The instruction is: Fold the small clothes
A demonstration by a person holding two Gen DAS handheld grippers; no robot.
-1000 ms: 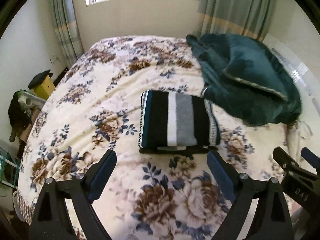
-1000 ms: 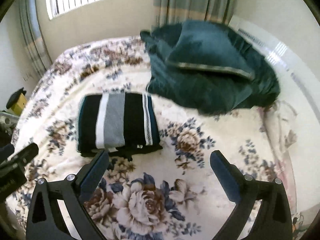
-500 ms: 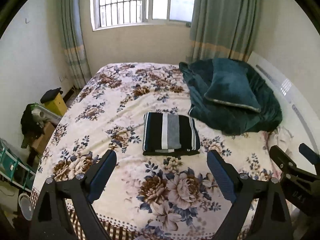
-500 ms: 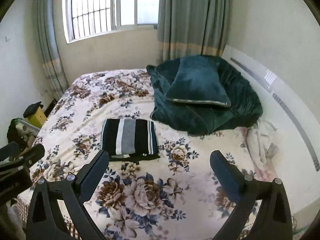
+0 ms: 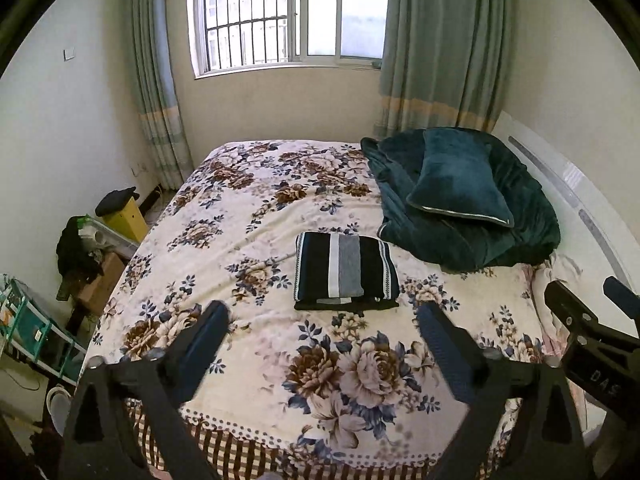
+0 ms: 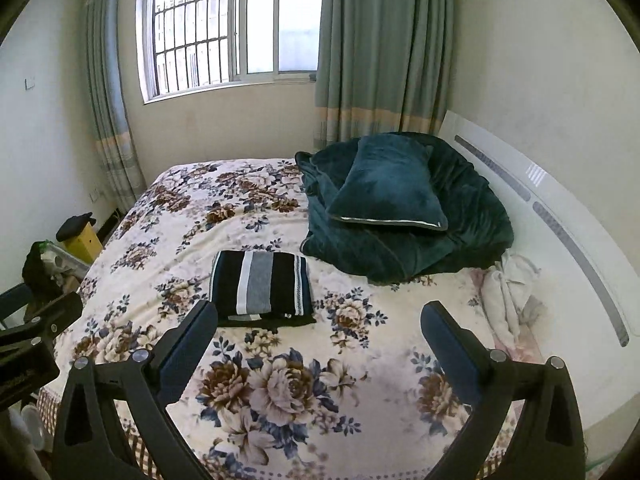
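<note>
A striped garment (image 5: 345, 272), black with white, grey and blue bands, lies folded in a neat rectangle on the flowered bedspread (image 5: 248, 216); it also shows in the right wrist view (image 6: 262, 282). My left gripper (image 5: 326, 338) is open and empty, held well back from the garment near the bed's foot. My right gripper (image 6: 318, 334) is open and empty too, equally far back. The right gripper's body (image 5: 592, 332) shows at the right edge of the left wrist view.
A dark green blanket (image 5: 472, 220) with a matching pillow (image 6: 388, 190) lies heaped at the bed's right. A white headboard (image 6: 552, 216) runs along the right. Boxes and clutter (image 5: 88, 248) stand on the floor left of the bed. A window and curtains are behind.
Both grippers have pulled back and up from the folded garment, so the whole bed and window now show. The garment has not moved. Both grippers stayed open.
</note>
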